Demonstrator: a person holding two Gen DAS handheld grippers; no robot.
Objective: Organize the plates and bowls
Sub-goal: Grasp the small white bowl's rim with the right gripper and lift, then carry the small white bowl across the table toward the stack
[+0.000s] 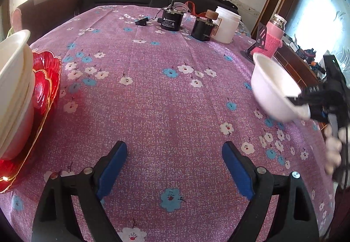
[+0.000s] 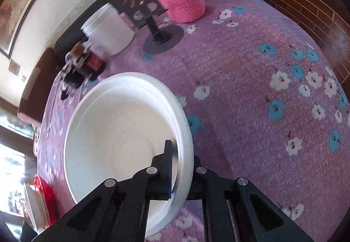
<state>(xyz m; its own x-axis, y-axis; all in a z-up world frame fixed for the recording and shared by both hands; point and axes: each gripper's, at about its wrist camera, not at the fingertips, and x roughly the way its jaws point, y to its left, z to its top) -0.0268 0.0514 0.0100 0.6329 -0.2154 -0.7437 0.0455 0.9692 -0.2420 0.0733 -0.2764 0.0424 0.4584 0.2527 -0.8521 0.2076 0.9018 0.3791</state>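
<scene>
Left wrist view: the left gripper point(image 1: 174, 162) stands released over bare tablecloth point(image 1: 153, 89). To its left, stacked white bowls point(image 1: 15, 80) sit on a red plate point(image 1: 47, 80). Off to its right, a white bowl point(image 1: 273, 89) hangs tilted above the cloth.

Right wrist view: the right gripper point(image 2: 181, 165) is clenched on that bowl's rim point(image 2: 186, 132). One bowl apparently remains to stack.
</scene>
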